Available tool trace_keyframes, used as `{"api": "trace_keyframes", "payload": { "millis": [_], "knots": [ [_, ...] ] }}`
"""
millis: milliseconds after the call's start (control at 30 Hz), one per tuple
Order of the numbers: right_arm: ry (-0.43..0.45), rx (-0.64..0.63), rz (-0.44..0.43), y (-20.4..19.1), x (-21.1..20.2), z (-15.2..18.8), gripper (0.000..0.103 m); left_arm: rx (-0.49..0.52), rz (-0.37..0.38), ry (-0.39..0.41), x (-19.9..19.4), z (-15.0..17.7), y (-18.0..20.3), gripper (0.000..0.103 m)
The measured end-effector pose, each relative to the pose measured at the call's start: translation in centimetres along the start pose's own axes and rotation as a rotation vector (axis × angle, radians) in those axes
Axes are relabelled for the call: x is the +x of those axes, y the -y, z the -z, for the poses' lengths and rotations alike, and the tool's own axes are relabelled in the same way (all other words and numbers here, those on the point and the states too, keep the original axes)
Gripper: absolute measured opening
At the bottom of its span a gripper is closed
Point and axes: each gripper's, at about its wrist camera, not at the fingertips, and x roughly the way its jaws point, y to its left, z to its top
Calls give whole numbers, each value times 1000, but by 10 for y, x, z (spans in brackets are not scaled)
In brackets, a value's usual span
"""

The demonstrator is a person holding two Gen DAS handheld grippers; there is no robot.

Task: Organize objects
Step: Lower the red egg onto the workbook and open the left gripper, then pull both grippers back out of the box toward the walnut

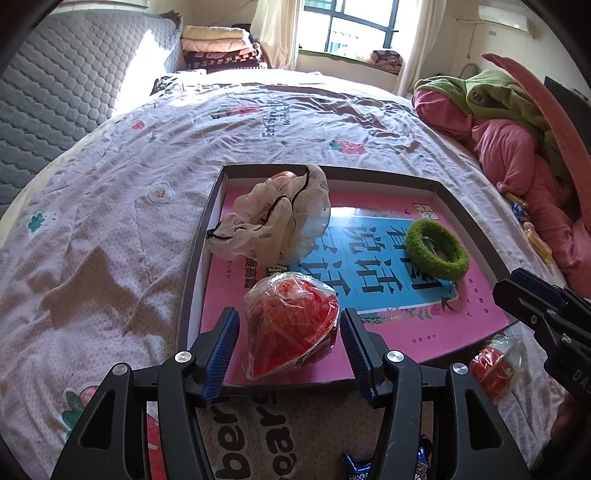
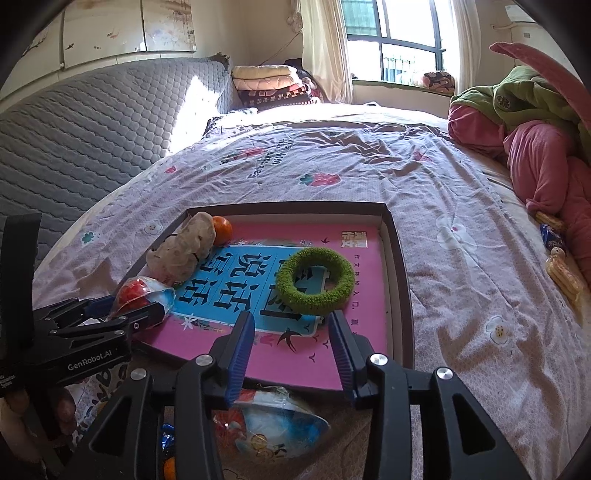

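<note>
Red bag [image 1: 291, 328] sits in the tray [image 1: 195, 295], left gripper [image 1: 290, 345] jaws parted around it, apparently releasing; right gripper [image 2: 291, 354] jaws open, empty.

Both views are bright with daylight that comes from the window [image 1: 354, 29] at the far end of the room, where the glass is overexposed, and a white sun patch burns out part of the grey quilted headboard [image 2: 110, 122]. Soft shadows of the wrinkles lie on the bedsheet [image 1: 110, 221], and the clear plastic on the wrapped red packet [image 1: 291, 325] gives small glints. The fisheye lens bends the room strongly toward the edges, the corners are black, and the focus is sharp in the middle.
</note>
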Motion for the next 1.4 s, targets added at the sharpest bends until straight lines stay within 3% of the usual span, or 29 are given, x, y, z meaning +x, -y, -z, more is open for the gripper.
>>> {"api": "trace_keyframes", "payload": {
  "millis": [400,1400],
  "knots": [
    [35,-5,16,-6,-21,-3,57,4,2,43,-31,-2,3,64],
    [133,-23,32,-22,-79,-8,69,21,-32,130,-97,4,11,71]
  ]
}}
